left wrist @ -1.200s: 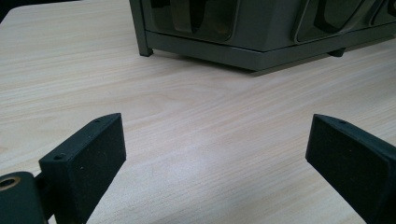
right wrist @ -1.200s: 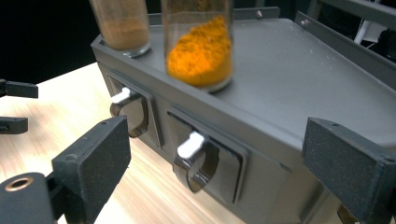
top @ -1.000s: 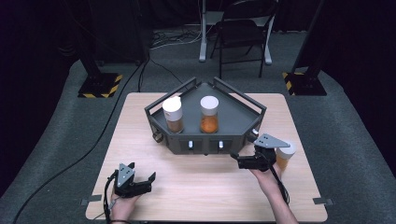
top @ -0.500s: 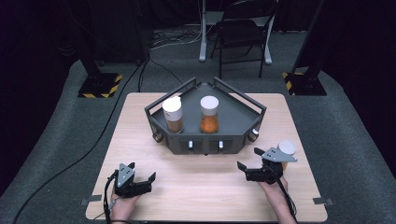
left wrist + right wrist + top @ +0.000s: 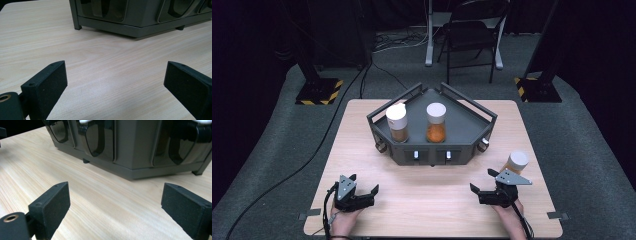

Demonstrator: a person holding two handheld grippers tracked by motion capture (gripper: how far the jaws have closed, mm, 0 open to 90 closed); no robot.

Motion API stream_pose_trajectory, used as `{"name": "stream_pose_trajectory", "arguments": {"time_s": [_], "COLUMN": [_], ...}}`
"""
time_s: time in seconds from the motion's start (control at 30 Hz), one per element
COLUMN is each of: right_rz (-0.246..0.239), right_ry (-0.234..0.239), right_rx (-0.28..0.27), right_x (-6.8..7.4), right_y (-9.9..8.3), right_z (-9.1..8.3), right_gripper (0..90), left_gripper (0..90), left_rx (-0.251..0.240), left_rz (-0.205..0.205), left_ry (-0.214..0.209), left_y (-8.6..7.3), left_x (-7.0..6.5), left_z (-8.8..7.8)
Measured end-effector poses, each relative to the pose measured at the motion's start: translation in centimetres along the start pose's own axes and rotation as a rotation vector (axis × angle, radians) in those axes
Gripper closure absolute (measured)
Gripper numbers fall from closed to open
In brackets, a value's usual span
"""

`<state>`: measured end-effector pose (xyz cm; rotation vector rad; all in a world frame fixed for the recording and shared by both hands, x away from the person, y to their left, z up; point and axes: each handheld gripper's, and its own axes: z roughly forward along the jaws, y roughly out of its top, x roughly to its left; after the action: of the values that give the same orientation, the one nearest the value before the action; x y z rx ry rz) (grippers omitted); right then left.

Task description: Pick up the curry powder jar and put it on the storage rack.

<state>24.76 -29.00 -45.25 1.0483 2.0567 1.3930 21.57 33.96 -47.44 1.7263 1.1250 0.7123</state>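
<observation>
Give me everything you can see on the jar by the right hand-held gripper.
The jar stands upright on the table's right side, outside the rack. It has a white lid and a clear body with pale orange-tan contents. The right hand-held gripper sits in front of it, jaws open; whether they touch can't be told.

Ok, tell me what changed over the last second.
The right gripper drew back toward the person and away from the white-capped jar at the table's right side, which now stands free beyond it; its jaws are open and empty. The left gripper, the rack and the two jars in it stayed as they were.
</observation>
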Motion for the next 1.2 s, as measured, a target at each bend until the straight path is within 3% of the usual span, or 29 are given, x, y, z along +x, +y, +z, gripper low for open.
{"name": "stream_pose_trajectory", "arguments": {"time_s": [0.53, 0.9, 1.2], "right_rz": [0.023, 0.058, 0.057], "right_ry": [-0.003, -0.02, -0.025], "right_rx": [0.041, 0.033, 0.033], "right_x": [-0.5, -0.8, -0.7], "right_y": [-1.6, -1.8, -1.8], "right_z": [0.0, -0.3, -0.3], "right_gripper": [8.0, 8.8, 9.2], "left_gripper": [4.8, 4.8, 4.8], "left_rx": [-0.004, -0.003, 0.002], "left_rz": [0.004, 0.002, 0.004], "left_ry": [0.001, 0.003, 0.003], "left_y": [-0.1, -0.1, 0.0], "left_x": [-0.1, -0.1, -0.1], "left_z": [-0.1, -0.1, 0.0]}}
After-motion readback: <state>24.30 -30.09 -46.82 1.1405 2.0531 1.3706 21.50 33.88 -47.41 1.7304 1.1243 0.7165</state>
